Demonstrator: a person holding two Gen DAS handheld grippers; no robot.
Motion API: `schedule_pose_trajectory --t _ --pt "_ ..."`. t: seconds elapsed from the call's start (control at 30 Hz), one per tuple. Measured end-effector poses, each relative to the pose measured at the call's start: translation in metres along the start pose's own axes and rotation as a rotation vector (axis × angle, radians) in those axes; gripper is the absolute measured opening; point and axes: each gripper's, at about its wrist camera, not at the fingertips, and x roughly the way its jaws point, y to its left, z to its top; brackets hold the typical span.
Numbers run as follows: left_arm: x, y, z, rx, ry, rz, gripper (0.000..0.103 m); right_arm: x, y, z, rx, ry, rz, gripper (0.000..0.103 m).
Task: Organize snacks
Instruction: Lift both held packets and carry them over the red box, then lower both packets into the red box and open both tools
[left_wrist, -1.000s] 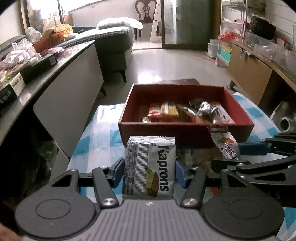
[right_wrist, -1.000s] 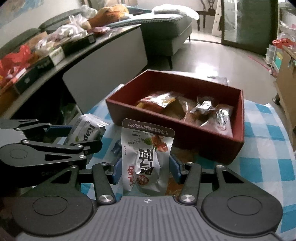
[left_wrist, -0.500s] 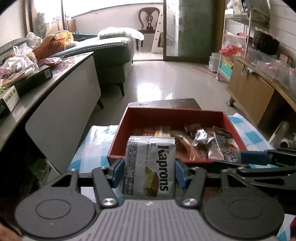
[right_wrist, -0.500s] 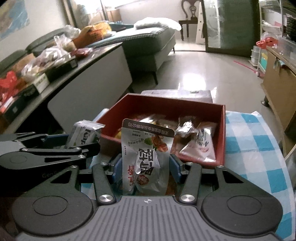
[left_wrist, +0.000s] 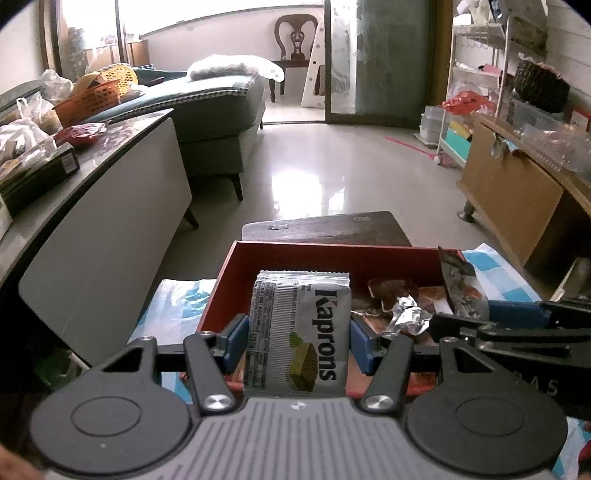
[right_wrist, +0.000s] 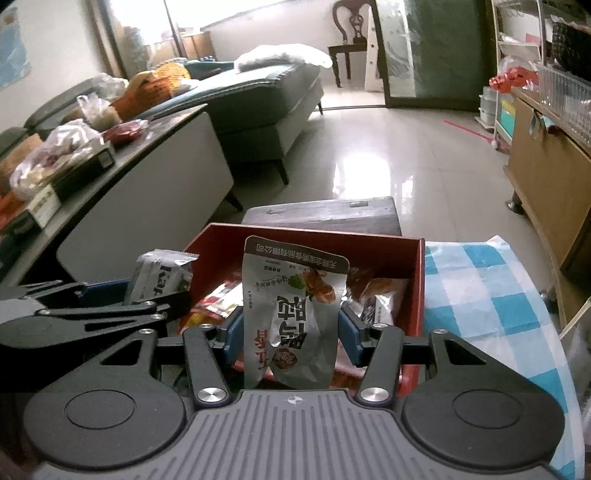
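Note:
A silver Kaprons wafer pack (left_wrist: 299, 332) stands upright between the blue pads of my left gripper (left_wrist: 299, 338), which is shut on it above the near left part of the red box (left_wrist: 332, 251). My right gripper (right_wrist: 290, 334) is shut on a silver pouch with Chinese print (right_wrist: 291, 314), held upright over the red box (right_wrist: 419, 280). Several wrapped snacks (left_wrist: 402, 314) lie inside the box. From the left wrist camera the right gripper (left_wrist: 517, 321) shows at the right edge with its pouch (left_wrist: 461, 288). On the left of the right wrist view are the left gripper (right_wrist: 110, 299) and the wafer pack (right_wrist: 159, 275).
The box sits on a blue-and-white checked cloth (right_wrist: 487, 280). A dark wooden stool (left_wrist: 325, 227) stands just beyond it. A grey counter (left_wrist: 92, 184) loaded with bags and boxes runs along the left. A wooden cabinet (left_wrist: 517, 199) is on the right, a sofa (left_wrist: 218, 118) behind.
Both grippers have moved forward with their packs, from in front of the red box to over its inside. The box now sits lower and closer in both views.

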Motion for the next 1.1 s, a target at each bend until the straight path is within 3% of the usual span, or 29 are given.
schedule_pose_trajectory --t 0.83,1.1 --pt "0.075 -0.004 -0.001 0.029 0.135 0.043 0.052 0.071 -0.018 0.007 0.035 0.118 -0.03 0.064" --pt "0.073 -0.003 -0.001 0.036 0.145 0.059 0.066 0.07 -0.019 0.007 0.039 0.123 -0.046 0.069"
